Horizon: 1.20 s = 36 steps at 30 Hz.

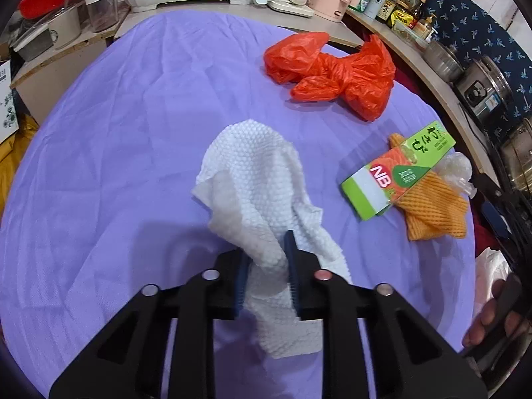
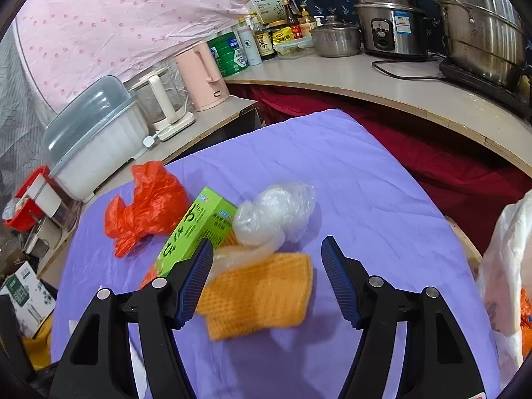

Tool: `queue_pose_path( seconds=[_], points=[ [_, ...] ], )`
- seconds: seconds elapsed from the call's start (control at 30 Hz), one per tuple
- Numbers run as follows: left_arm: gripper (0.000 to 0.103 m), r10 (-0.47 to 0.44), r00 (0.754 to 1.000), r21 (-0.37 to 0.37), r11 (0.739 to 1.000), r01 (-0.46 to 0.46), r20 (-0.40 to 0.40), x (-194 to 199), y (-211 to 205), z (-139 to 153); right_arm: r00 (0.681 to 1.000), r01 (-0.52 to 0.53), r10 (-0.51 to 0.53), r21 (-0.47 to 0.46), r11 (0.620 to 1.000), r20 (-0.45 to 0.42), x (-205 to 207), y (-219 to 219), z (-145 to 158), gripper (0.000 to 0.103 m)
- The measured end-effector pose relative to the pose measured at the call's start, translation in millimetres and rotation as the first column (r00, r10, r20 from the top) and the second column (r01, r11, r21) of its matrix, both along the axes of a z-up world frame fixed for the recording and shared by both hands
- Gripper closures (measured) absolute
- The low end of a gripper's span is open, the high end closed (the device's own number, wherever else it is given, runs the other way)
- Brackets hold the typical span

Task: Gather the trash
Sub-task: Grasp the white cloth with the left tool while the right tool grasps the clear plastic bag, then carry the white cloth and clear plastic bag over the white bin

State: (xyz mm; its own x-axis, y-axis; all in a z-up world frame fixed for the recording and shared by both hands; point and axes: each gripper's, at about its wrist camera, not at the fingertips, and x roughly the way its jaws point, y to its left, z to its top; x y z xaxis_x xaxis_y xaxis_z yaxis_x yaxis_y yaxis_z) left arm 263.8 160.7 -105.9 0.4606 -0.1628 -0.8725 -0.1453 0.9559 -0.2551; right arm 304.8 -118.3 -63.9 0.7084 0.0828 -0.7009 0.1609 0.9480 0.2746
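- The left gripper (image 1: 266, 276) has its jaws clenched on a white embossed paper towel (image 1: 262, 186), which rises crumpled between the blue pads and trails down below them over the purple cloth (image 1: 116, 133) covering the surface.
- Beyond the towel lies a crumpled red-orange plastic bag (image 1: 332, 69), well apart from it, near the far edge of the cloth.
- To the right sits a green carton (image 1: 399, 173) printed with "NB" in white on red and Japanese characters along its end; it rests on top of an orange foam net sleeve (image 1: 432, 209), with a clear plastic wad (image 1: 460, 166) touching the sleeve's far side.
- The right gripper (image 2: 267, 277) has its jaws released and spread wide, poised above the orange sleeve; the motion blur makes it hard to say whether the pads touch it.
- In the right wrist view the carton's green side carries small print that is too blurred to read.
- A white plastic bag (image 2: 505, 266) hangs at the right edge of that view.
- On the counter behind stand a pink kettle (image 2: 202, 76), a rice cooker (image 2: 389, 23) and labelled condiment bottles (image 2: 266, 40).
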Motion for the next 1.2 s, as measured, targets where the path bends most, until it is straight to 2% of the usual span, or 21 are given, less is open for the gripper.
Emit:
queue_pose_path(
  seconds=[0.07, 0.23, 0.3, 0.37, 0.53, 0.83, 1.2],
  points=[
    [0.089, -0.005, 1.0, 0.006, 1.0, 0.005, 0.012, 3.4, -3.4, 2.4, 1.0, 0.009, -0.009, 0.005, 1.0, -0.006, 10.9, -0.9, -4.5, 0.038],
    [0.092, -0.009, 0.999, -0.002, 1.0, 0.009, 0.033, 21.3, -8.1, 8.0, 0.999, 0.016, -0.015, 0.042, 0.999, -0.03, 31.6, -3.4, -17.3, 0.038],
    [0.092, -0.006, 0.999, -0.002, 1.0, 0.006, 0.047, 28.7, -9.4, 11.9, 0.999, 0.007, -0.005, 0.036, 0.999, -0.042, 37.9, -1.5, -22.1, 0.045],
    [0.092, -0.003, 0.998, -0.003, 1.0, 0.003, 0.056, 32.4, -9.7, 14.6, 0.998, -0.008, 0.01, 0.041, 0.999, -0.054, 41.5, -0.1, -26.0, 0.064],
    [0.093, 0.002, 0.997, -0.012, 1.0, -0.001, 0.078, 37.3, -9.3, 23.8, 0.999, -0.023, 0.024, 0.033, 0.999, -0.039, 36.7, 1.6, -24.1, 0.074],
    [0.094, -0.002, 0.992, -0.025, 1.0, 0.006, 0.127, 17.6, -14.0, 52.8, 0.998, 0.011, -0.013, 0.043, 0.999, 0.061, -4.0, -14.3, 19.2, 0.075],
    [0.094, -0.078, 0.972, -0.029, 0.996, 0.087, 0.221, -35.4, -50.6, 106.0, 0.989, 0.037, -0.044, 0.046, 0.998, 0.145, -89.2, -37.9, 70.8, 0.075]
  ],
)
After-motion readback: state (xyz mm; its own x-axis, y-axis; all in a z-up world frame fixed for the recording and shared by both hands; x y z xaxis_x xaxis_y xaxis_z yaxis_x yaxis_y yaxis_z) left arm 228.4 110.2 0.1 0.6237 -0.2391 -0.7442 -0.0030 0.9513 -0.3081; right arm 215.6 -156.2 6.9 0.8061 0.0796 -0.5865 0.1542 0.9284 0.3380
